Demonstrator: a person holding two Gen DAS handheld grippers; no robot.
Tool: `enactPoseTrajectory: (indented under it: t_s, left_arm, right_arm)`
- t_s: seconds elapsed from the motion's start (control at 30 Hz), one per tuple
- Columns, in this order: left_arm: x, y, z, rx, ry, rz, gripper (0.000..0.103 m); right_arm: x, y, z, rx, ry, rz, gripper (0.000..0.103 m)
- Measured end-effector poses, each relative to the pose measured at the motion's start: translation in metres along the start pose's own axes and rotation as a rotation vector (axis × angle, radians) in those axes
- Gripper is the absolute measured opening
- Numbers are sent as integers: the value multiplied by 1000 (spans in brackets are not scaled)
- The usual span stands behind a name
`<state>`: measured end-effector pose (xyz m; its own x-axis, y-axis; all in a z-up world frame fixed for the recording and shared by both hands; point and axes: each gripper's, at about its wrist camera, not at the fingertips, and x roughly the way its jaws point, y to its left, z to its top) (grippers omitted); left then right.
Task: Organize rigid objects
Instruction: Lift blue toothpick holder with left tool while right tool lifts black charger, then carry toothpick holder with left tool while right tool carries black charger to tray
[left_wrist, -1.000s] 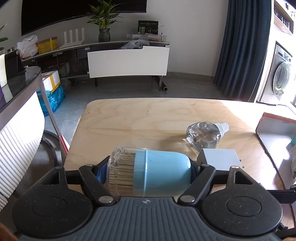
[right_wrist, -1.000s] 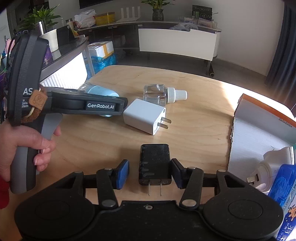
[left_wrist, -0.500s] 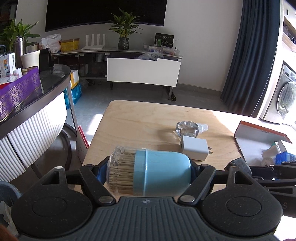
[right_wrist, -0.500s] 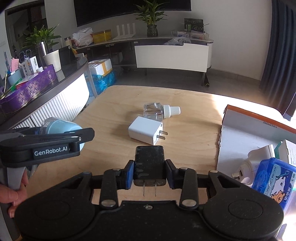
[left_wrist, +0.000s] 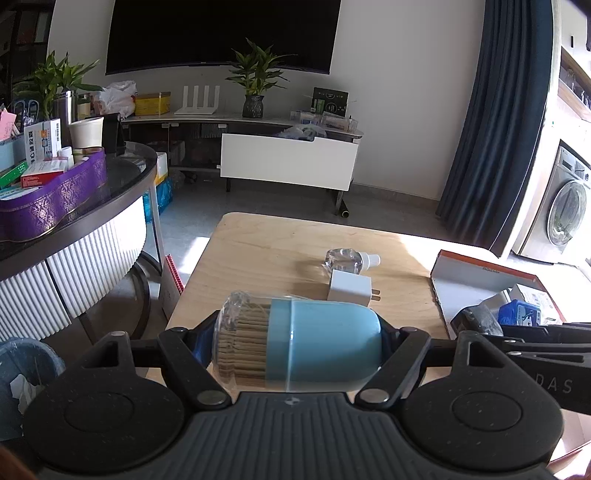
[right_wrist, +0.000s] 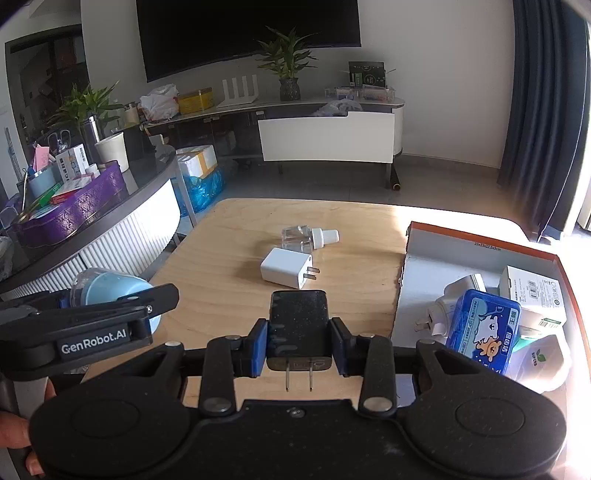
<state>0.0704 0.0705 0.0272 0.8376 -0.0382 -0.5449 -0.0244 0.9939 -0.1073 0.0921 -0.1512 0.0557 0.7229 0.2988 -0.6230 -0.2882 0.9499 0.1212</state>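
Observation:
My left gripper (left_wrist: 295, 343) is shut on a blue-capped clear jar of toothpicks (left_wrist: 325, 343), held sideways above the wooden table (left_wrist: 258, 254). My right gripper (right_wrist: 298, 341) is shut on a black plug adapter (right_wrist: 298, 325), prongs toward the camera, lifted off the table. A white plug adapter (right_wrist: 286, 267) and a clear bottle with a white cap (right_wrist: 306, 236) lie in the middle of the table. The left gripper with its toothpick jar (right_wrist: 110, 288) shows at the left of the right wrist view.
An orange-edged cardboard box (right_wrist: 480, 240) on the table's right holds a blue tin (right_wrist: 480, 325), a white plug and small cartons. A round dark side table with a purple basket (left_wrist: 55, 199) stands left. A bin (left_wrist: 18, 369) sits on the floor below it.
Both grippers rose and pulled back from the table, each carrying its object. The right jaws closed on the black adapter and lifted it off the table.

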Motion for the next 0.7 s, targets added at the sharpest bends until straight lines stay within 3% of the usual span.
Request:
enactPoseTrajectory:
  t_s: [0.7]
  left_arm:
    - [-41, -21, -12, 23, -69, 4, 79]
  right_arm:
    - [-55, -10, -20, 35, -87, 1, 44]
